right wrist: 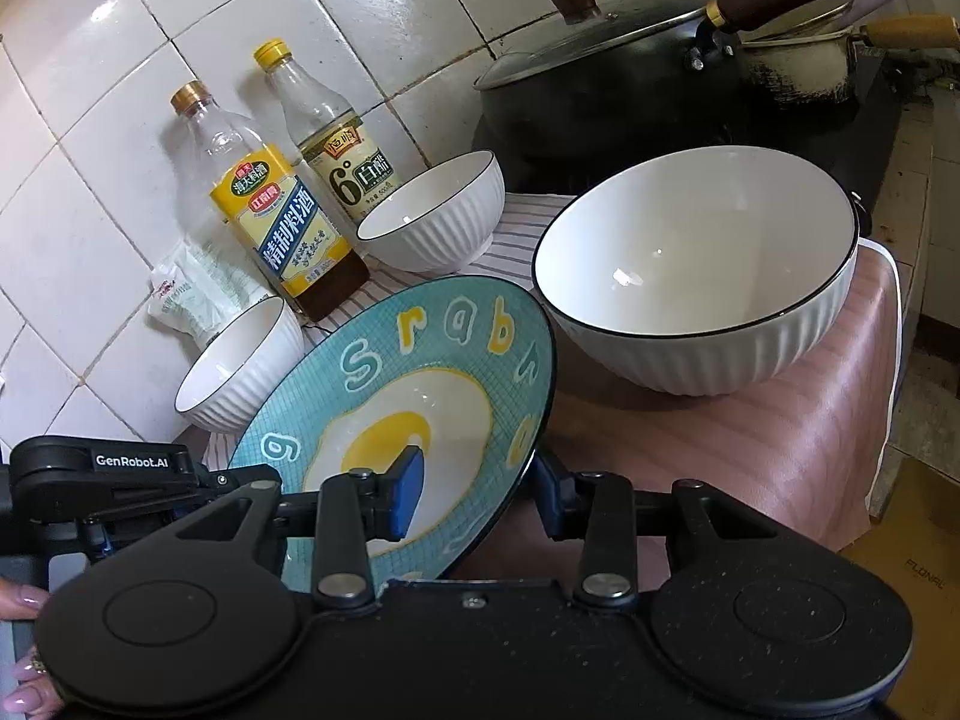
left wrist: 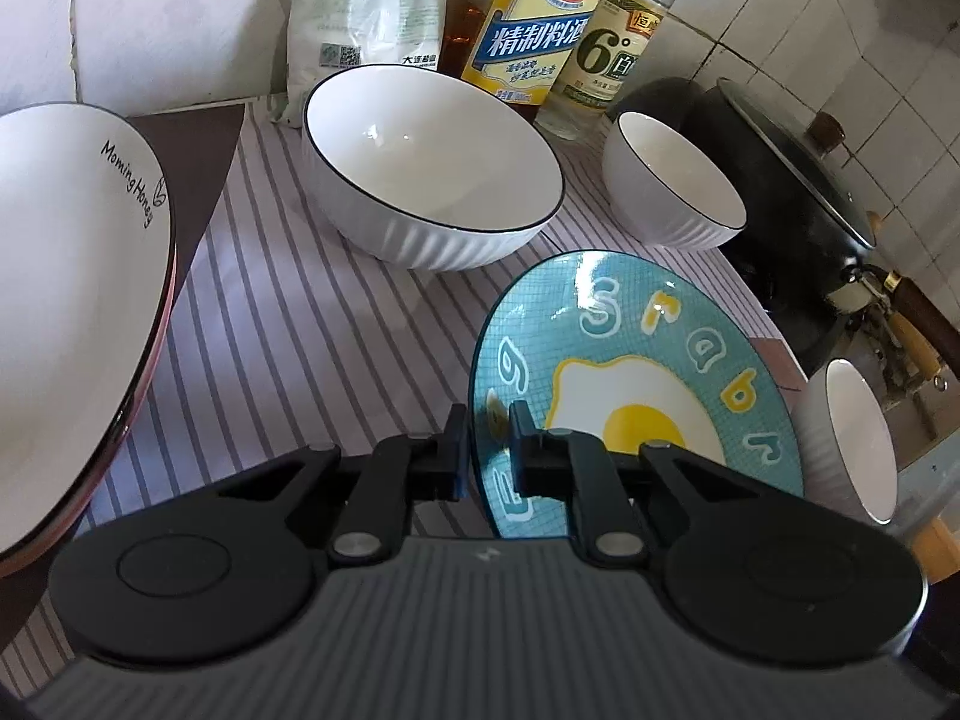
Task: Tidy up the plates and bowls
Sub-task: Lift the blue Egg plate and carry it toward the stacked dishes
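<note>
The left claw (left wrist: 489, 438) is pinched tight on the near left rim of the blue egg plate (left wrist: 630, 384), one pad on each face of the edge. The right claw (right wrist: 474, 492) straddles the plate's right rim w/ a blue pad (right wrist: 407, 501) over the inside face and the other finger behind the edge; whether those pads press on it I can't tell. The plate sits tilted, near edge low, at the near right of the striped cloth (left wrist: 288, 324). Room around it is tight: the big ribbed bowl (left wrist: 432, 168) stands just beyond the far rim, a small bowl (left wrist: 672, 180) far right, another small bowl (left wrist: 852, 438) just beside the plate's right edge and near the counter's drop-off. Left of the plate there's a bare strip of cloth, then the white lettered plate (left wrist: 66, 300), cut off by the picture's left edge. In the right wrist view another ribbed bowl (right wrist: 702, 270) crowds the plate's right side, on a pinkish cover (right wrist: 780, 444). Far back, the yellow-label bottle (left wrist: 534, 30), clear bottle (left wrist: 624, 42) and white bag (left wrist: 360, 6) line the tiled wall (right wrist: 90, 120); tops cut off in the left view. The black pot (left wrist: 798, 180) w/ lid sits far right. The plate's near edge is hidden behind the claw bodies. A hand (right wrist: 24, 648) shows only fingertips, bottom left.
</note>
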`<state>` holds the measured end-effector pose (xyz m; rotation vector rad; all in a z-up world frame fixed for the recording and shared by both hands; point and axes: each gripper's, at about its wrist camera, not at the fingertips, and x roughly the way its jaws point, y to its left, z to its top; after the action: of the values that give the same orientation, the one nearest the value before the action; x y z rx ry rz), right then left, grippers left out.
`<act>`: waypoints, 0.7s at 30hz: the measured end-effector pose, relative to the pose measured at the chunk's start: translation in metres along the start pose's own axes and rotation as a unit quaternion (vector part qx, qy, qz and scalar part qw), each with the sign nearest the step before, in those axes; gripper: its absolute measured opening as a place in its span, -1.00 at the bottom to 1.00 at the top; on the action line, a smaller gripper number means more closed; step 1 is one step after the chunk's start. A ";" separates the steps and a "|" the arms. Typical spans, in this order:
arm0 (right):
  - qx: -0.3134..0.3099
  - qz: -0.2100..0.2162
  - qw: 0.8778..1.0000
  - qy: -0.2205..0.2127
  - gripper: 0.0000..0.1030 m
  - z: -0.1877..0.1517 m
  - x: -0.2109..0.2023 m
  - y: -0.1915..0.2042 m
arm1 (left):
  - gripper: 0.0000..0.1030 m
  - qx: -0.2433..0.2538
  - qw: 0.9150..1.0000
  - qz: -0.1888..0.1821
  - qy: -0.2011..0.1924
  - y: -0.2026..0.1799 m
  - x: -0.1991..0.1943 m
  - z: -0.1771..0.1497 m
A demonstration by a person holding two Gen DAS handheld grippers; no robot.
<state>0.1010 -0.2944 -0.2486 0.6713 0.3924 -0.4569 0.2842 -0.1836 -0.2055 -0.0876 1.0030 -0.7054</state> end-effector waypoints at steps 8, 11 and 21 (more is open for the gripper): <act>-0.005 0.020 1.000 -0.013 -0.14 -0.002 0.000 -0.008 | -0.79 -0.042 0.999 -0.031 0.011 0.013 0.004 0.001; 0.000 0.027 1.000 -0.009 -0.15 -0.001 -0.001 -0.011 | -0.79 -0.045 0.998 -0.032 0.012 0.013 0.004 0.001; -0.046 -0.009 0.999 0.016 -0.53 0.007 -0.001 -0.001 | -0.79 0.002 1.000 -0.012 0.012 0.002 -0.005 0.003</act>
<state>0.1013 -0.2997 -0.2436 0.5871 0.4468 -0.4438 0.2862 -0.1804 -0.2008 -0.0879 1.0260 -0.7308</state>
